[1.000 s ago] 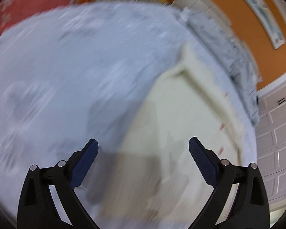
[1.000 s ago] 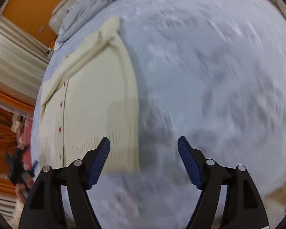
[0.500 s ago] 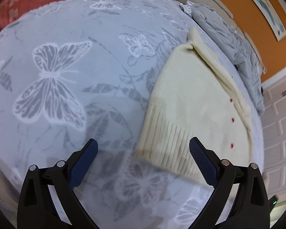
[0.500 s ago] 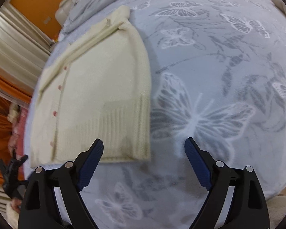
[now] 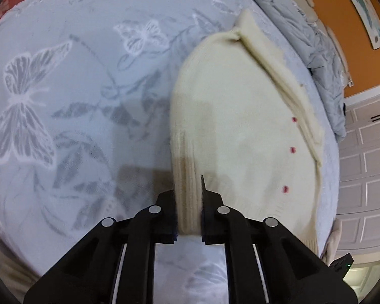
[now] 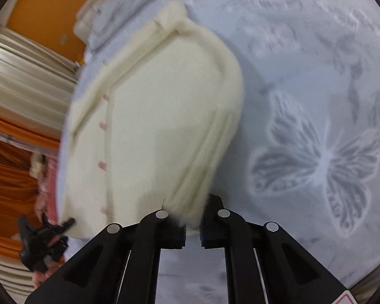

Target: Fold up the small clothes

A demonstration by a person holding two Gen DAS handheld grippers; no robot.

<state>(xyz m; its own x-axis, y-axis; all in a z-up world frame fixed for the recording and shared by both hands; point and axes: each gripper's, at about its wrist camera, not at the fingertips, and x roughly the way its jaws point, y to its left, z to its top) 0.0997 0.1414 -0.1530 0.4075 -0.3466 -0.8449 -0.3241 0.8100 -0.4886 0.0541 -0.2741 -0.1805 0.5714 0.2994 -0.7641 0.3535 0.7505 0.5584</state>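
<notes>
A small cream knit cardigan (image 5: 240,126) with red buttons lies on a pale blue bedspread with butterfly prints (image 5: 63,88). My left gripper (image 5: 188,215) is shut on the ribbed hem at one bottom corner. In the right wrist view the cardigan (image 6: 159,116) shows again, and my right gripper (image 6: 192,224) is shut on the ribbed hem at the other bottom corner, lifting it a little. The bedspread (image 6: 316,101) spreads to the right. The left gripper (image 6: 40,238) shows at the far left edge.
A grey quilted blanket (image 5: 311,38) lies bunched along the far side of the bed. An orange wall (image 5: 347,25) and white panelled cabinets (image 5: 367,164) stand beyond it. Curtains (image 6: 25,76) hang at the left in the right wrist view.
Both grippers were open above the bed near the hem. They have moved in and closed on the cardigan's bottom corners, and the hem is bunched and raised.
</notes>
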